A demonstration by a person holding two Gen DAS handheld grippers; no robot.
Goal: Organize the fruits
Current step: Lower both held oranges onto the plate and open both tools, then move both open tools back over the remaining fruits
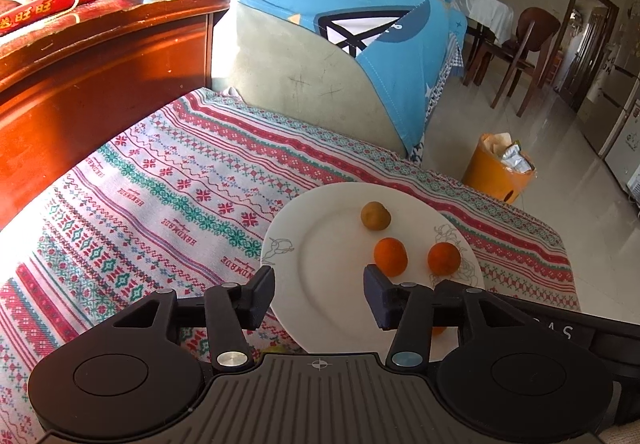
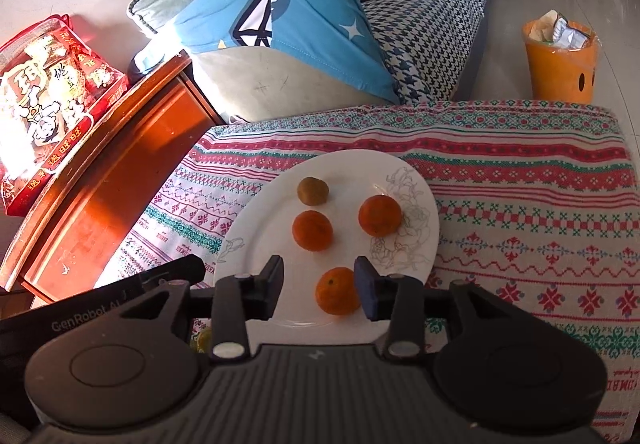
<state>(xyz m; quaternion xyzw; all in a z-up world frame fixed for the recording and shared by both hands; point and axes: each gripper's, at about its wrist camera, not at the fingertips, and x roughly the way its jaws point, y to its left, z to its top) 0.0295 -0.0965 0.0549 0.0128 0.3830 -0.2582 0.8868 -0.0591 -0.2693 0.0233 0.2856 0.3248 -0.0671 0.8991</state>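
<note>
From the left wrist, the left tool (image 1: 319, 294) hangs over the near rim of the white plate (image 1: 332, 308) with its jaws apart and nothing between them. Two oranges (image 1: 390, 256) and a brownish-green fruit (image 1: 375, 216) sit on the plate ahead of it, apart from one another. The fruit looks already gathered here, so the step in hand seems to be a release or a pull-back. The patterned cloth (image 1: 160, 195) on the tabletop lies bare to the left, giving room to withdraw; the wooden cabinet (image 1: 100, 75) bounds that side.

From the right wrist, the right tool (image 2: 319, 290) has its jaws apart around a third orange (image 2: 337, 291) resting on the plate's near part; the right pad looks just beside the fruit, not pressing it. I judge it freshly set down. The next move calls for lifting straight back without nudging it toward the plate's edge. The tabletop's right edge drops to the floor, where an orange bin (image 2: 560, 63) stands.
</note>
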